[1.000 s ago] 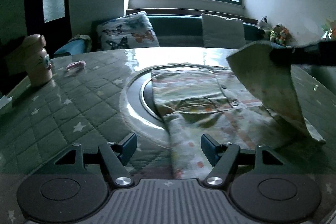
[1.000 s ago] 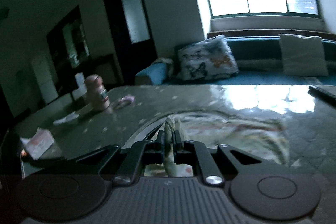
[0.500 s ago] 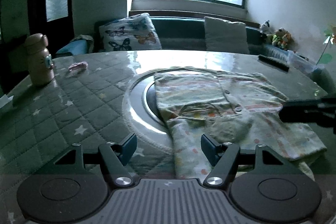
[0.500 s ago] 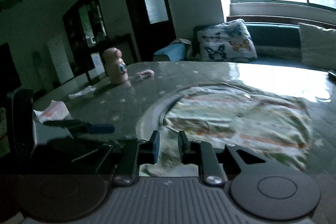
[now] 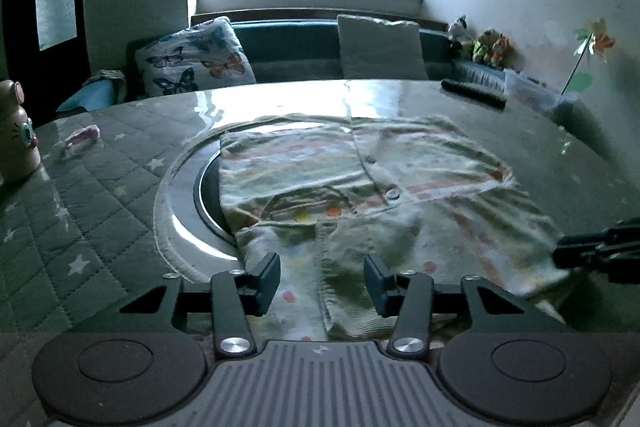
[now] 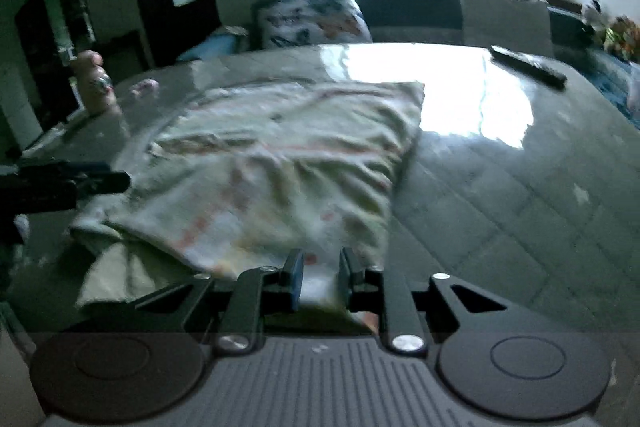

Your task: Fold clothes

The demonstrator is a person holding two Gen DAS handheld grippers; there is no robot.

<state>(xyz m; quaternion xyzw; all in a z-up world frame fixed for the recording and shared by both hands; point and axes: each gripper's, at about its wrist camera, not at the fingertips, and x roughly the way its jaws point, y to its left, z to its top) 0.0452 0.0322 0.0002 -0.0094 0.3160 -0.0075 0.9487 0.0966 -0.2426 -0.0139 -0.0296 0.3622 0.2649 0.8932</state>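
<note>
Since a second ago the right claw (image 6: 319, 281) has released the flap and now sits part-open, empty, at the garment's (image 6: 280, 163) lower edge. Left claw (image 5: 320, 285) gapes wide, empty, low-centre; garment lies mid-bench (image 5: 100, 195)

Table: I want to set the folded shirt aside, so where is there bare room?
Bare quilted table lies between the bottle and the shirt, and between the shirt and the remote. The middle is crowded by the shirt and both grippers.
</note>
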